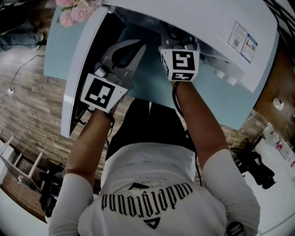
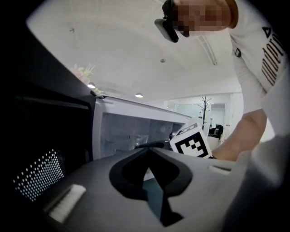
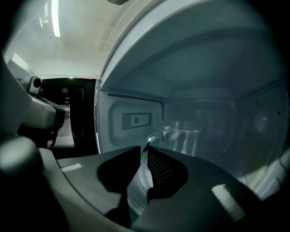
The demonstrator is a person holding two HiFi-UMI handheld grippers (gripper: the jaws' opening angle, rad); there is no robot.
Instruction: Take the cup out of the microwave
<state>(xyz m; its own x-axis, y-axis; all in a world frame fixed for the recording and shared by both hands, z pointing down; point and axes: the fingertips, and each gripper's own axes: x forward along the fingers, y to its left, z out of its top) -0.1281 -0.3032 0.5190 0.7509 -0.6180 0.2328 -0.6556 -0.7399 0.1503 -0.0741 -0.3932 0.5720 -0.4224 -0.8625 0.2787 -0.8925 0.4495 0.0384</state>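
Note:
The white microwave (image 1: 207, 23) stands open on a pale blue table (image 1: 221, 101), its door (image 1: 83, 69) swung out to the left. Inside the cavity sits a clear glass cup (image 3: 192, 136) with a curved handle (image 3: 153, 136) facing me. My right gripper (image 3: 146, 148) reaches into the cavity and its jaws are closed on that handle. In the head view only its marker cube (image 1: 179, 64) shows; the jaws are hidden under the microwave's top. My left gripper (image 1: 138, 46) hovers by the inner side of the door, jaws shut with nothing between them.
Pink flowers (image 1: 73, 11) stand at the table's far left corner. The open door blocks the left side. The cavity walls (image 3: 131, 120) close in around the cup. A wooden floor (image 1: 27, 106) lies beyond the table, with dark gear (image 1: 256, 168) at the right.

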